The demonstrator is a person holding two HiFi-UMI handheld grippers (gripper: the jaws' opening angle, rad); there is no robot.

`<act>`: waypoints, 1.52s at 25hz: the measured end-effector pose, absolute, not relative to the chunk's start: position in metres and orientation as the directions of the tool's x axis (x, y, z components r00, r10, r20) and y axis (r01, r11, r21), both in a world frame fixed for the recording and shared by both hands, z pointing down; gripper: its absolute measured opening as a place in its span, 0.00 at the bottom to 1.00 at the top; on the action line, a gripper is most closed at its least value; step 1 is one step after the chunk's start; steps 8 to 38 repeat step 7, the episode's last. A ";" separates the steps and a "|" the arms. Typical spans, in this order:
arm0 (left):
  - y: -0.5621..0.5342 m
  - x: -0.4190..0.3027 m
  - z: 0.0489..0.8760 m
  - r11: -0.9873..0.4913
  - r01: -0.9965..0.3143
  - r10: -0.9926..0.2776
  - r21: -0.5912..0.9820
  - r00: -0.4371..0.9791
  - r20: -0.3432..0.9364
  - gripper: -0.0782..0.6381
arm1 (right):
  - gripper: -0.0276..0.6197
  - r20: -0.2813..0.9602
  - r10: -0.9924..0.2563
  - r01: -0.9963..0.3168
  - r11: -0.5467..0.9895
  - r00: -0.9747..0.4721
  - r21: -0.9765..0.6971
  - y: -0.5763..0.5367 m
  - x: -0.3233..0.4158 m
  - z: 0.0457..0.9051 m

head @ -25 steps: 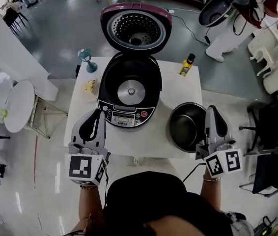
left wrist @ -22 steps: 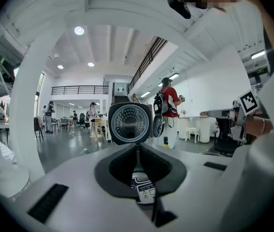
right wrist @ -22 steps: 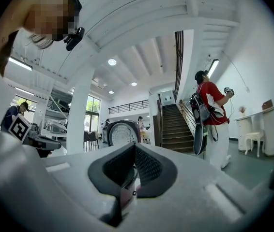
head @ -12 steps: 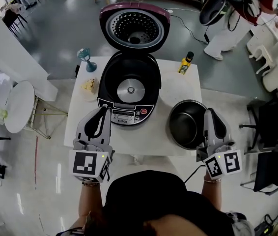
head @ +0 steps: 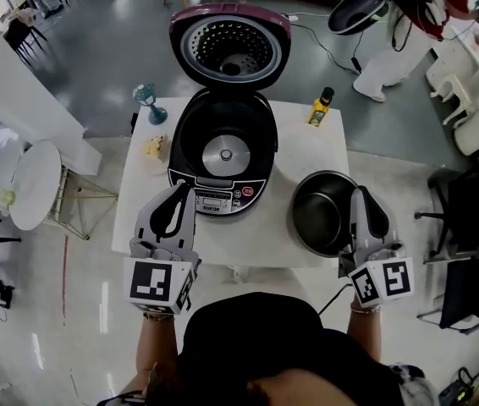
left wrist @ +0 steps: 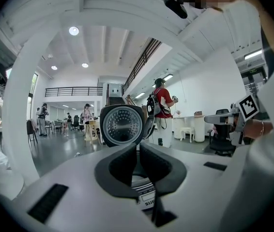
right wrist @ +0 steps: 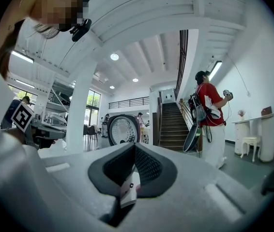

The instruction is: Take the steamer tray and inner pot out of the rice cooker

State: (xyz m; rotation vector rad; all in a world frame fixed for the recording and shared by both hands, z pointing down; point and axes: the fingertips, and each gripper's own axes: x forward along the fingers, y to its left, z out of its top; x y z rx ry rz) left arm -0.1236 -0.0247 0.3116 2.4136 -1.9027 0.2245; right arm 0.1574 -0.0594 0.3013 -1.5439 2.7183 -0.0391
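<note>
Head view, left to right: left gripper (head: 180, 191), jaws pressed together on nothing, near front of rice cooker (head: 222, 155), lid raised; inner pot (head: 322, 214) on table (head: 303, 155), right of cooker; right gripper (head: 360, 194), jaws pressed together on nothing, just beside pot's right rim.

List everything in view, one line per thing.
rice cooker: 1, black, maroon-rimmed lid open, table centre, cavity empty
inner pot: 1, dark, on table right of cooker
bottle: 1, yellow, black cap, table's far right
stemmed object: 1, teal, table's far left corner
small item: 1, yellowish, table left of cooker, unidentifiable
table: 1, white, under these
round side table: 1, white, floor at left
person in a red top: 1, background right
left gripper: 1, white, shut, empty, near cooker's panel
right gripper: 1, white, shut, empty, by pot's right side
</note>
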 end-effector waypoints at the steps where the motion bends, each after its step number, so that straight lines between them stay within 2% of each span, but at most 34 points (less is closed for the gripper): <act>1: -0.025 -0.124 0.313 -0.235 -0.971 -0.962 -0.042 0.226 0.155 0.14 | 0.05 0.001 -0.859 -0.859 0.512 -0.512 -0.029 -0.059 0.157 0.302; 6: -0.025 -0.116 0.313 -0.252 -0.967 -0.960 -0.038 0.245 0.136 0.12 | 0.05 0.003 -0.852 -0.852 0.523 -0.523 -0.035 -0.056 0.153 0.304; 38: -0.025 -0.113 0.311 -0.260 -0.965 -0.959 -0.039 0.253 0.126 0.12 | 0.05 0.004 -0.851 -0.851 0.525 -0.525 -0.033 -0.055 0.152 0.304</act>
